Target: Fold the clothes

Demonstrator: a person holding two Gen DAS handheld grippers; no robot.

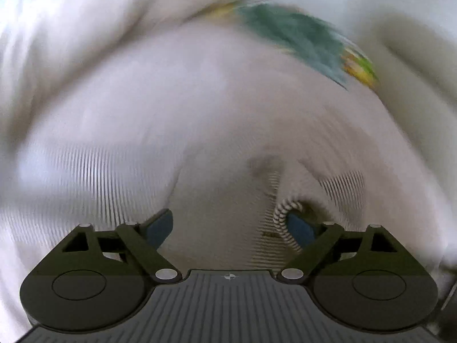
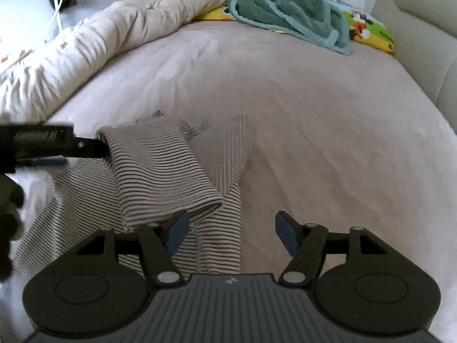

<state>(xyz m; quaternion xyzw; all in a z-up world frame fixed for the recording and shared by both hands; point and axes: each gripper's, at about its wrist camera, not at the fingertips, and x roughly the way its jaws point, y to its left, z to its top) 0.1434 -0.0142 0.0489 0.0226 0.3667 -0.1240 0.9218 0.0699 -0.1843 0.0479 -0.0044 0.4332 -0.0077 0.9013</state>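
Fingers of the right gripper (image 2: 231,233) stood spread, empty, just above a striped garment (image 2: 160,165) lying on a bed sheet (image 2: 314,114); its folded sleeve touched the left finger. The left gripper (image 1: 230,228) was spread wide, a striped fold against its right finger. Beyond lay a green towel (image 2: 285,14).

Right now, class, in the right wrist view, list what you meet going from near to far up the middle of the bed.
Right tongs → striped garment → bare bedsheet → green towel.
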